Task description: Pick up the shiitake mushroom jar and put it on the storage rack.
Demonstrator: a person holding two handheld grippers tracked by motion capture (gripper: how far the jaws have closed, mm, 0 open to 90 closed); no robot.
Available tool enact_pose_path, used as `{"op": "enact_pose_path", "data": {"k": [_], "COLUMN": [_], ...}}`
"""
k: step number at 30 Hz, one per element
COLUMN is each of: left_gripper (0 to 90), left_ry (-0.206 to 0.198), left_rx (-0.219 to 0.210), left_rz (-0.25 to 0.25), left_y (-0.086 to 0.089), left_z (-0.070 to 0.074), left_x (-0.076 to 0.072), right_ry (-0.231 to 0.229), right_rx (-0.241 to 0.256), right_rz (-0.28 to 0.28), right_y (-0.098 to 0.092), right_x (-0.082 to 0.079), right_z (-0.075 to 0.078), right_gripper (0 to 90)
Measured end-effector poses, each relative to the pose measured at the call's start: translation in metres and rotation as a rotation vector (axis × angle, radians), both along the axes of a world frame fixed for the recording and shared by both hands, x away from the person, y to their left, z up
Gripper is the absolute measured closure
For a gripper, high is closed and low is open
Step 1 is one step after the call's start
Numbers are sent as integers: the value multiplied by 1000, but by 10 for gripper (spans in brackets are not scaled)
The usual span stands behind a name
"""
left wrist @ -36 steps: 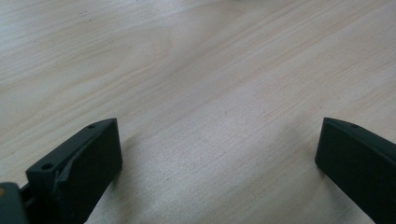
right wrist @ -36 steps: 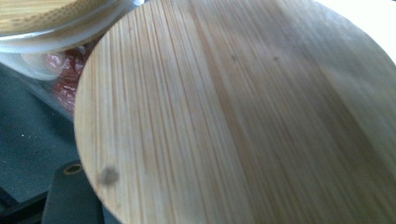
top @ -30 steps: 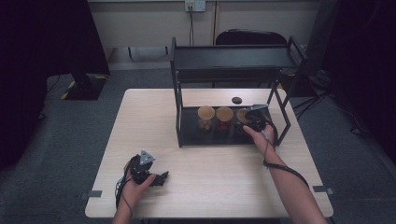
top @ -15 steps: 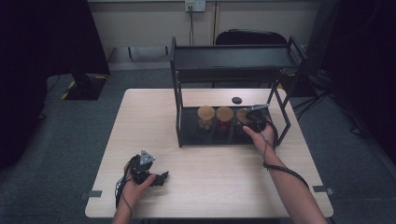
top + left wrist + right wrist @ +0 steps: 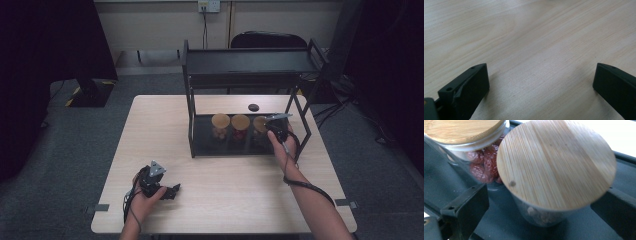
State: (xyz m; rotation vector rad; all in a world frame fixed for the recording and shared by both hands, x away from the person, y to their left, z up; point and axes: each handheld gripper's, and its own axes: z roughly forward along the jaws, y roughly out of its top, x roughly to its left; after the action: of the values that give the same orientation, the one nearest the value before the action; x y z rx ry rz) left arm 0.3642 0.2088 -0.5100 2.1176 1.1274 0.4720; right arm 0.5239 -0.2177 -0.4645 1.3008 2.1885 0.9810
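Three glass jars with bamboo lids stand in a row on the bottom tier of a black shelf rack (image 5: 250, 67). My right gripper (image 5: 270, 129) reaches in to the rightmost jar (image 5: 259, 123). In the right gripper view that jar (image 5: 556, 165) sits between the jaws of the right gripper (image 5: 544, 195), which stand apart on either side of its glass body with a gap on each side. Next to it is the middle jar (image 5: 481, 165), holding red dried fruit. My left gripper (image 5: 171, 190) rests open on the table near the front left; its view shows the left gripper (image 5: 541, 72) over bare wood.
The rack stands at the back right of the light wooden table (image 5: 160, 130). A small dark round object (image 5: 253, 107) lies on the table behind the rack. The rack's upright posts (image 5: 190, 125) and slanted right brace (image 5: 300, 120) frame the bottom tier. A chair (image 5: 267, 40) stands beyond the table.
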Motion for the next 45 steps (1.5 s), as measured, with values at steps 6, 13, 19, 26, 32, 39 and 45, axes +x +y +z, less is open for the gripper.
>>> {"op": "enact_pose_path", "data": {"k": [6,13,19,26,32,39,45], "left_gripper": [2,2,2,2,2,2,2], "left_ry": [0,0,0,0,0,0,0], "left_rx": [0,1,0,0,1,0,0], "left_rz": [0,-1,0,-1,0,0,0], "left_y": [0,0,0,0,0,0,0], "left_z": [0,0,0,0,0,0,0], "left_x": [0,0,0,0,0,0,0], "right_ry": [-4,-14,-20,-26,-39,-42,-45], "right_rx": [7,1,1,5,-5,-4,2], "right_rz": [-18,-16,-13,-8,-2,9,15], "right_y": [0,1,0,-2,-2,-2,-3], "right_x": [-7,-16,-23,-33,-42,-50,-55], "right_z": [2,6,10,13,13,14,15], "right_gripper": [12,12,12,13,13,14,14]}}
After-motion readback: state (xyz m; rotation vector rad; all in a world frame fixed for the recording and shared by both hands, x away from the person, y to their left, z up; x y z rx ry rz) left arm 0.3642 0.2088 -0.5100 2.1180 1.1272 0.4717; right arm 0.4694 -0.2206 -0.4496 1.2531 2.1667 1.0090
